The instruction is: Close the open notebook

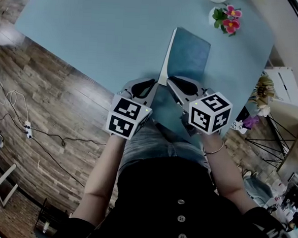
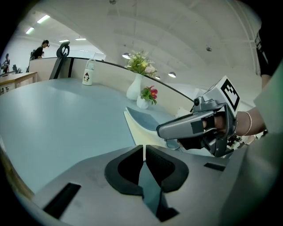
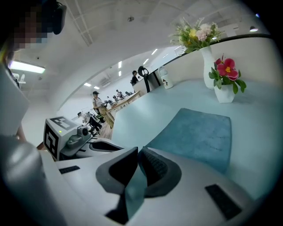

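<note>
The notebook (image 1: pixel 188 55) lies on the light blue table (image 1: pixel 94 25) just beyond both grippers. Its blue cover (image 3: pixel 199 132) faces up, and a cream edge of pages (image 1: pixel 166 61) shows along its left side. The left gripper view shows the cover resting over the cream pages (image 2: pixel 141 128). My left gripper (image 1: pixel 152 84) sits at the table's near edge, left of the notebook's near corner, jaws together and empty (image 2: pixel 144 148). My right gripper (image 1: pixel 170 82) is close beside it at the notebook's near end, pads together with nothing between them (image 3: pixel 137 150).
A small white vase with pink flowers (image 1: pixel 227 19) stands behind the notebook at the far right. A taller white vase (image 2: pixel 135 88) stands next to it. A white bottle (image 2: pixel 88 73) is at the table's far side. Wood floor and cables (image 1: pixel 31 128) lie to the left.
</note>
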{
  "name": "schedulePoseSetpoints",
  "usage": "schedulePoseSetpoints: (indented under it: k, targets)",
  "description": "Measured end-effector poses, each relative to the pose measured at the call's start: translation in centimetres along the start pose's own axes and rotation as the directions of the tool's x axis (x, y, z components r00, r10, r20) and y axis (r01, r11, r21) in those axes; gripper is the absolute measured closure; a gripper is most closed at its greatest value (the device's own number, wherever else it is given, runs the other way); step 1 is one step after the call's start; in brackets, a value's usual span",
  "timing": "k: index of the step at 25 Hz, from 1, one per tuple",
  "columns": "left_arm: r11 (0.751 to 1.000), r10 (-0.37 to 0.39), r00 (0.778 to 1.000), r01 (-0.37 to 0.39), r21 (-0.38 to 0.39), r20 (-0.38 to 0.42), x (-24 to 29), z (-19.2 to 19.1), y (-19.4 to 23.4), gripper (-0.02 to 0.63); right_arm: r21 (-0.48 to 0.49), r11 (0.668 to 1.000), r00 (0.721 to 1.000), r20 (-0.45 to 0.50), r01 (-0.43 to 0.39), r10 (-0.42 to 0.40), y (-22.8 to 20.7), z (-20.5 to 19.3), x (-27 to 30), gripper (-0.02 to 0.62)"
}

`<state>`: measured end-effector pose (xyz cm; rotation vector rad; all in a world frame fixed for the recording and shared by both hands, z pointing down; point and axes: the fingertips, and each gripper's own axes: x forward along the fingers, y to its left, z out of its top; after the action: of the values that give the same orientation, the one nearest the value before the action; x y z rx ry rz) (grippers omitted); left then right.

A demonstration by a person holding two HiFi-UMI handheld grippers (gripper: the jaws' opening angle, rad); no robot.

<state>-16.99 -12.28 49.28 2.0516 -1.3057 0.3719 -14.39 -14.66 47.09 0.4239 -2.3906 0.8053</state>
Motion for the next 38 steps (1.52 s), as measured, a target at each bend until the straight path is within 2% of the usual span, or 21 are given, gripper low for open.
schedulePoseSetpoints:
  k: [6, 17, 23, 33, 38]
  targets:
    - [0.999, -0.012, 1.0, 0.013, -0.053, 0.003, -0.2, -0.3, 0.3, 0.578, -0.009, 1.0, 0.999, -0.039, 0.007, -0.007, -0.1, -0.7, 1.0, 0.557]
    - [0.997, -0.042, 0.999, 0.041, -0.06, -0.006, 0.3, -0.5, 0.3, 0.578, -0.016, 0.999, 0.993, -0.105, 0.047, -0.048, -0.7, -2.1, 2.8, 0.555]
    - [0.992, -0.039, 0.999, 0.038, -0.121, -0.011, 0.3, -1.0, 0.8, 0.578, -0.022, 0.998, 0.989, -0.131, 0.06, -0.063, -0.7, -2.6, 3.4, 0.553]
    - [0.99, -0.047, 0.999, 0.043, -0.133, -0.028, 0.0, -1.5, 0.9, 0.578, -0.086, 0.991, 0.983, -0.143, 0.101, -0.112, -0.7, -3.1, 4.1, 0.543]
    - [0.988, -0.053, 0.998, 0.049, -0.145, -0.026, -0.1, -1.8, 0.8, 0.578, -0.113, 0.989, 0.981, -0.161, 0.095, -0.112, -0.6, -3.2, 4.2, 0.538]
